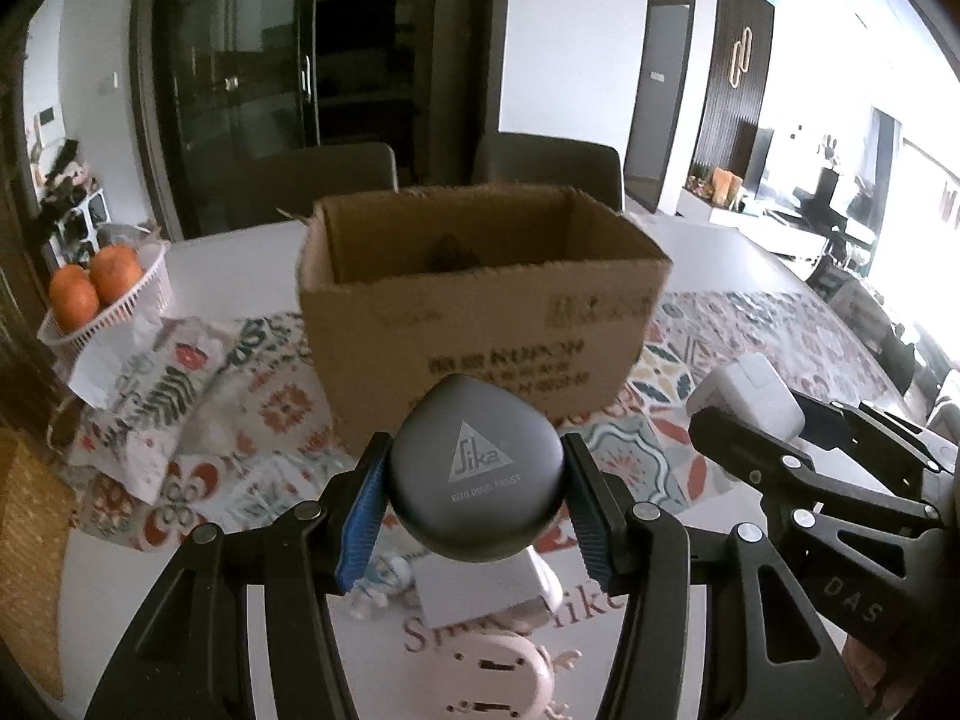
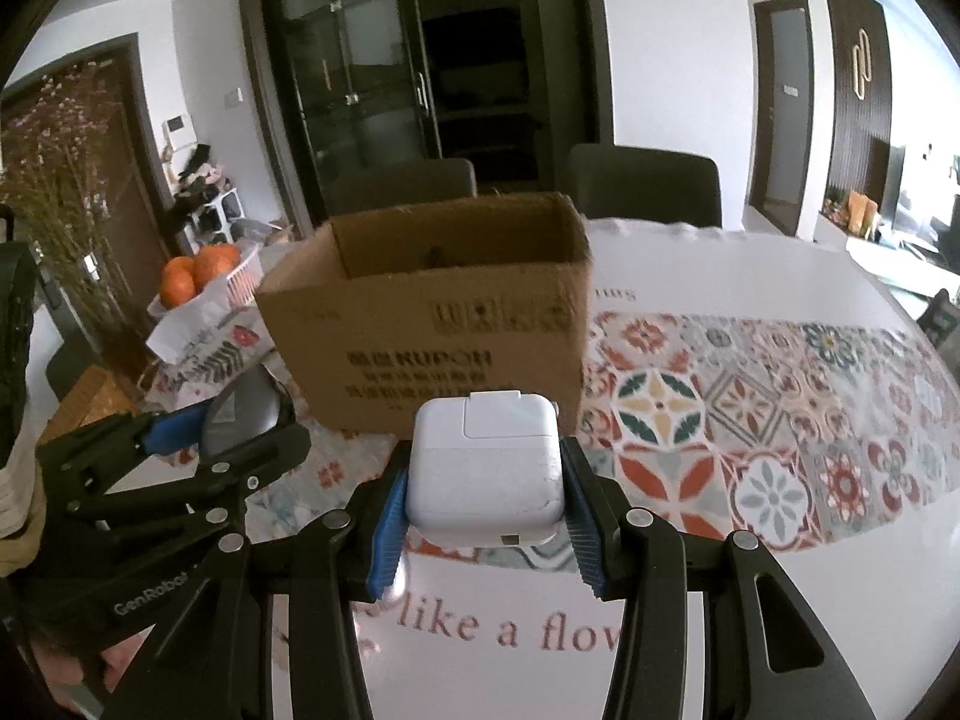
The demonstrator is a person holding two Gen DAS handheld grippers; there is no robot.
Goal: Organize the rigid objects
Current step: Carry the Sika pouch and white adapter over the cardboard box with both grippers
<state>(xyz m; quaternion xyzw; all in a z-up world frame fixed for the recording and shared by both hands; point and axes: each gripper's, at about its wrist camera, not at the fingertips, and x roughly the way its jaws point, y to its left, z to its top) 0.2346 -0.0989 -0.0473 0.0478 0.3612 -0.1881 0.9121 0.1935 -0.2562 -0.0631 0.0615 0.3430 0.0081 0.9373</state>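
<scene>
Case (image 1: pixel 477 468) — dark grey, rounded, Sika-branded

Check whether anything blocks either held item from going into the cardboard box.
Nothing visible does. The grey case and the white charger are each held before the open-topped cardboard box; only its near wall must be cleared.

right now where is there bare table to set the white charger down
Bare white table lies right of the cardboard box, beyond the patterned runner. Left of the box is crowded: orange basket and paper.
</scene>
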